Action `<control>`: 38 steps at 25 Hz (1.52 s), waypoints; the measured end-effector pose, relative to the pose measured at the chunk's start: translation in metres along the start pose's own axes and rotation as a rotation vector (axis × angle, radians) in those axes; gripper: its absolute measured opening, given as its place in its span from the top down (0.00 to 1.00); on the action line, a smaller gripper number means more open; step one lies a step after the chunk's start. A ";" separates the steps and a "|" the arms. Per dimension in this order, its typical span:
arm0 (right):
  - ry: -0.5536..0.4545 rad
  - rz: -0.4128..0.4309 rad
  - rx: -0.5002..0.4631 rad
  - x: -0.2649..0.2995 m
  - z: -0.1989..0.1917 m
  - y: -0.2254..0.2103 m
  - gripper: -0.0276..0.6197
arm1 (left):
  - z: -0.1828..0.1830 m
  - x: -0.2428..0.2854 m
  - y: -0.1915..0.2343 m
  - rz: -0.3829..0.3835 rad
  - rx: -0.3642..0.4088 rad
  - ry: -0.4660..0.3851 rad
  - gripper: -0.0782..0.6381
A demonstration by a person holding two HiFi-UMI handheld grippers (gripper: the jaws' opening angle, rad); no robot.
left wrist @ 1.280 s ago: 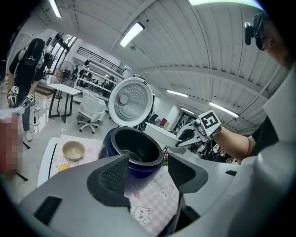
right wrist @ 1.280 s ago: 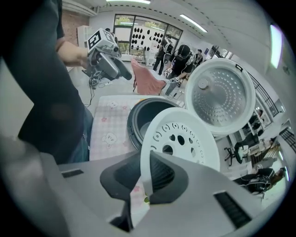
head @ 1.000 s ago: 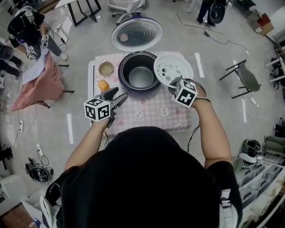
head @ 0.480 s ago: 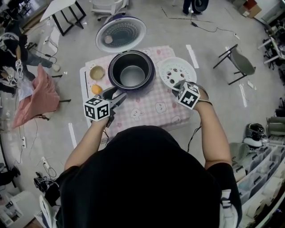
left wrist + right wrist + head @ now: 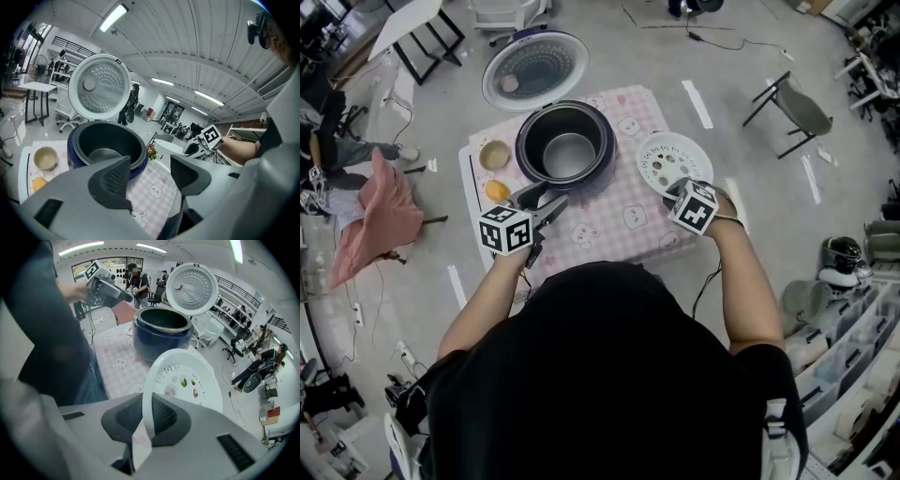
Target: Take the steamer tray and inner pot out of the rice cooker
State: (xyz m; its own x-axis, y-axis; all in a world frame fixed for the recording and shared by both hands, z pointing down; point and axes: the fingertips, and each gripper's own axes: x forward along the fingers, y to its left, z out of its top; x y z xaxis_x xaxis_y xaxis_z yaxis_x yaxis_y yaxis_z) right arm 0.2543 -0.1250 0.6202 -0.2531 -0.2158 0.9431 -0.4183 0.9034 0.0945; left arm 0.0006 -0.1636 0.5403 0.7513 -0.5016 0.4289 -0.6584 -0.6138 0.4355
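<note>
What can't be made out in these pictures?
- Whether the steamer tray rests on the table: head view, the right hand-held gripper covers its near edge.
- What the orange thing is: head view, too small; left gripper view, cut off by the left hand-held gripper.
- Part of the table's near edge: head view, behind the person's head.

1. A pink checked cloth (image 5: 614, 220) covers the table.
2. A small beige bowl (image 5: 494, 155) stands near the table's far left corner.
3. A round orange thing (image 5: 496, 190) lies by the left edge, just nearer than the bowl.
4. A grey folding chair (image 5: 802, 108) stands well beyond the right edge.
</note>
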 end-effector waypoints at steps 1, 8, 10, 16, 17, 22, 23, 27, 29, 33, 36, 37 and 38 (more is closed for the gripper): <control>0.002 0.006 0.008 0.003 -0.003 0.003 0.90 | -0.001 0.001 0.000 -0.002 -0.001 0.003 0.49; 0.038 0.053 0.057 0.027 -0.033 0.022 0.90 | -0.005 0.013 -0.001 -0.026 0.000 0.025 0.49; 0.049 0.071 0.069 0.034 -0.040 0.029 0.90 | -0.006 0.015 -0.003 -0.036 0.002 0.030 0.49; 0.056 0.124 0.113 0.059 -0.053 0.042 0.90 | -0.011 0.017 0.000 -0.035 0.001 0.042 0.49; 0.057 0.130 0.119 0.063 -0.056 0.043 0.90 | -0.012 0.017 0.000 -0.033 0.000 0.044 0.49; 0.077 0.085 0.107 0.076 -0.068 0.033 0.90 | -0.015 0.015 0.000 -0.016 -0.008 0.054 0.49; 0.078 0.090 0.111 0.080 -0.069 0.033 0.90 | -0.016 0.015 0.001 -0.013 -0.010 0.057 0.49; 0.073 0.125 0.136 0.097 -0.076 0.040 0.90 | -0.020 0.016 0.002 -0.002 -0.006 0.065 0.49; 0.053 0.156 0.143 0.107 -0.076 0.048 0.90 | -0.023 0.015 0.002 0.000 -0.010 0.068 0.49; 0.056 0.184 0.146 0.123 -0.076 0.057 0.90 | -0.025 0.015 0.008 0.009 -0.014 0.076 0.49; 0.078 0.171 0.142 0.131 -0.083 0.057 0.90 | -0.029 0.018 0.010 0.010 -0.021 0.082 0.49; 0.078 0.164 0.134 0.134 -0.082 0.056 0.90 | -0.030 0.018 0.010 0.011 -0.023 0.084 0.49; 0.077 0.156 0.124 0.138 -0.081 0.055 0.90 | -0.031 0.018 0.011 0.012 -0.025 0.086 0.49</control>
State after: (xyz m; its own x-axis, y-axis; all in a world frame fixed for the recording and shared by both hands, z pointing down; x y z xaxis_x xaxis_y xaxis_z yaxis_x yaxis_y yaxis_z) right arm 0.2671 -0.0751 0.7815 -0.2581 -0.0437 0.9651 -0.4848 0.8699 -0.0903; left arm 0.0056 -0.1608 0.5771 0.7373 -0.4537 0.5005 -0.6692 -0.5919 0.4492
